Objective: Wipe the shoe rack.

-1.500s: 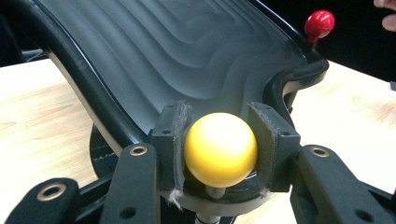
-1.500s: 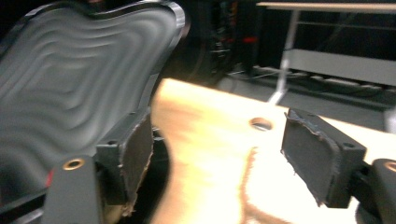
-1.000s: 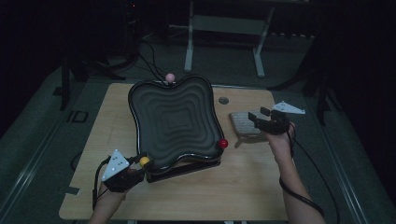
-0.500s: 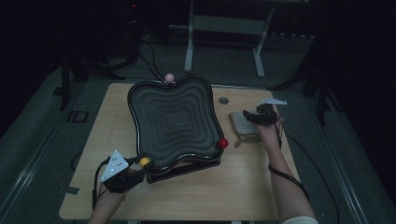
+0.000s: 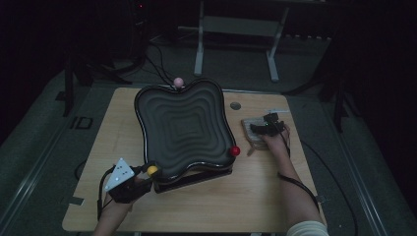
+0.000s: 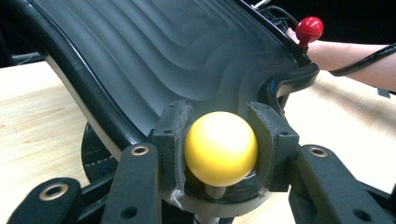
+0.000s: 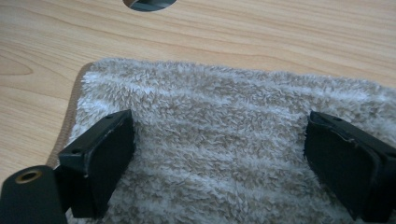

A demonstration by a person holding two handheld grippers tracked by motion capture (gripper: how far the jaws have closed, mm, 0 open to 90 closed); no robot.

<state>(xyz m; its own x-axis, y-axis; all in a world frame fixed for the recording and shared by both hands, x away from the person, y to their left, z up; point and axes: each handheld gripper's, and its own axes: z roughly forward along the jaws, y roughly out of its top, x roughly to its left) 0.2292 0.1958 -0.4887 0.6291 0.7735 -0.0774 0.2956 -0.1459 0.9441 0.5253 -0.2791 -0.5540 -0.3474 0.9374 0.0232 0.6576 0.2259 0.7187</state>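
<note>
A folded beige towel (image 5: 255, 132) lies on the wooden bench (image 5: 206, 206), right of a black wavy tray (image 5: 184, 130). The left gripper (image 6: 220, 149) clamps the tray's yellow knob (image 6: 220, 148). The right gripper (image 7: 219, 154), its fingers just spread wide, straddles the towel without gripping. Likely next: close on the towel.

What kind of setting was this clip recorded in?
Probably a dim lab or test room, not a home: a lone wooden table on grey carpet, a black wavy tray with ball-topped handles mounted on it, and metal stand legs with cables behind.
</note>
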